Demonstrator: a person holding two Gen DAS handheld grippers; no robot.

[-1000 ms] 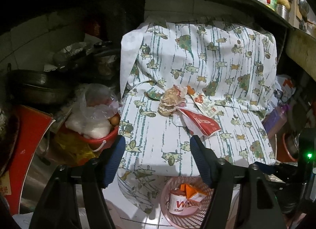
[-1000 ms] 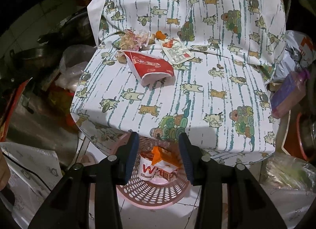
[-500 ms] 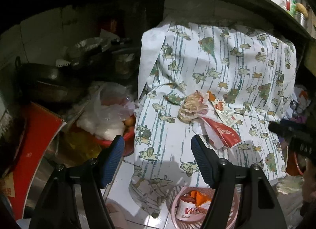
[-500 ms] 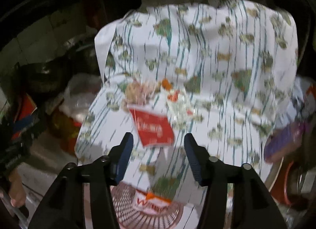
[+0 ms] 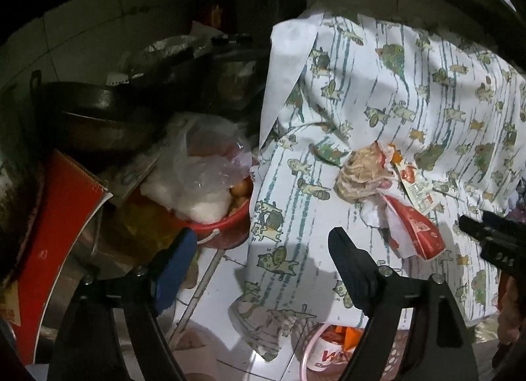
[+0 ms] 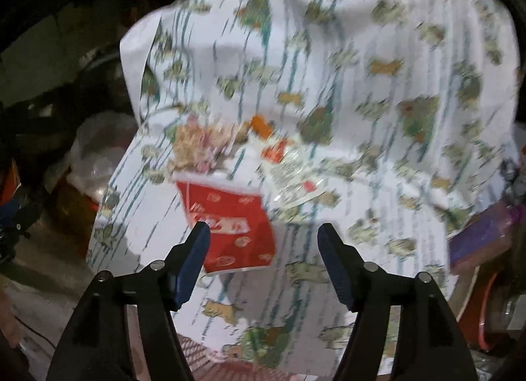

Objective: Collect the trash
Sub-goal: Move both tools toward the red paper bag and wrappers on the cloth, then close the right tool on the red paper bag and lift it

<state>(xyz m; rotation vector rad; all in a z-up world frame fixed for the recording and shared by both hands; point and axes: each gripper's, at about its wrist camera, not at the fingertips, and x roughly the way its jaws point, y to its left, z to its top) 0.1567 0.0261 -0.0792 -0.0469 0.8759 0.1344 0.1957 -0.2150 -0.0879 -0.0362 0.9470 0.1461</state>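
Note:
Trash lies on a cloth-covered seat [image 5: 361,91]: a red paper carton [image 5: 416,229] [image 6: 230,216], a crumpled brownish wrapper [image 5: 358,174] [image 6: 197,144], and a clear sauce packet [image 5: 417,188] [image 6: 289,174]. A pink basket [image 5: 332,348] with a cup and orange scraps stands on the floor below the seat's front edge. My left gripper [image 5: 259,249] is open and empty, left of the seat. My right gripper [image 6: 263,246] is open and empty, just in front of the red carton; its view is blurred. It also shows in the left wrist view [image 5: 493,239].
Left of the seat are a red bucket [image 5: 227,223] with plastic bags and eggs, dark metal pots [image 5: 108,111] and a red board [image 5: 56,236]. A purple container [image 6: 483,239] sits at the right. The cloth hangs over the seat front.
My left gripper has drifted left, away from the seat. My right gripper has risen from above the basket and moved forward to the red carton, jaws opened wider.

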